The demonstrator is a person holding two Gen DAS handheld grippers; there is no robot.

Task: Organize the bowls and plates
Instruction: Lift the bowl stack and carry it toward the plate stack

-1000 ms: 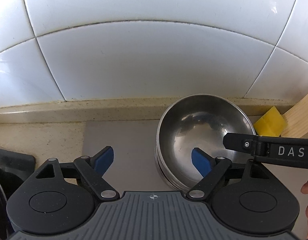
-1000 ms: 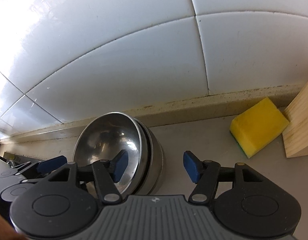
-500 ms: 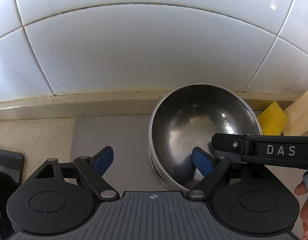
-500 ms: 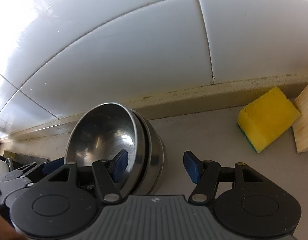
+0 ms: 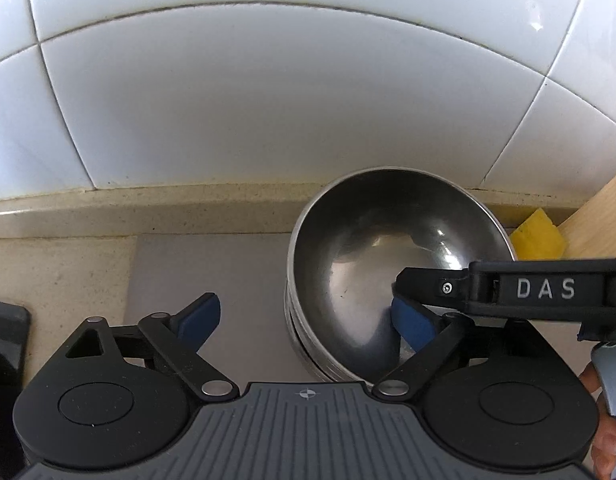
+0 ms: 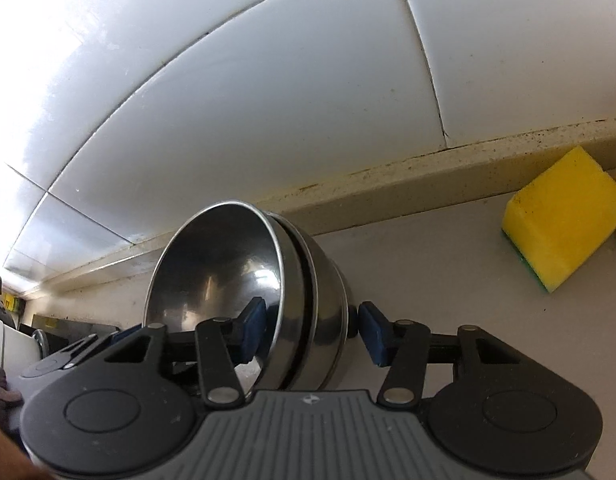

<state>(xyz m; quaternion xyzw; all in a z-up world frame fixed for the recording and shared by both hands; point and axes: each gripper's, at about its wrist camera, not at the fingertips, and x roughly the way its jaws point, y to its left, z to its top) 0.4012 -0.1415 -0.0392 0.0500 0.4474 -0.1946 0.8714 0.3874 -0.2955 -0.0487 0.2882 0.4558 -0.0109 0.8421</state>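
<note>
Found a nested stack of steel bowls (image 5: 367, 260) on the grey mat (image 5: 236, 280), near the back edge of the worktop (image 5: 60, 272), close under the white tiled wall (image 5: 288, 100). Saw it tilted in the right wrist view. Had the right gripper (image 6: 312, 332) astride the stack's near wall, jaws closing, one pad inside the top bowl, the other just beside the outer wall, not clearly pressing. Kept the left gripper (image 5: 306, 322) wide, jaws opening, gripping nothing. Noted a yellow sponge (image 6: 563, 216) further right along the back edge.

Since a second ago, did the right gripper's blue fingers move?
Yes. The right gripper is closing on the steel bowls; its fingers stand nearer together.
</note>
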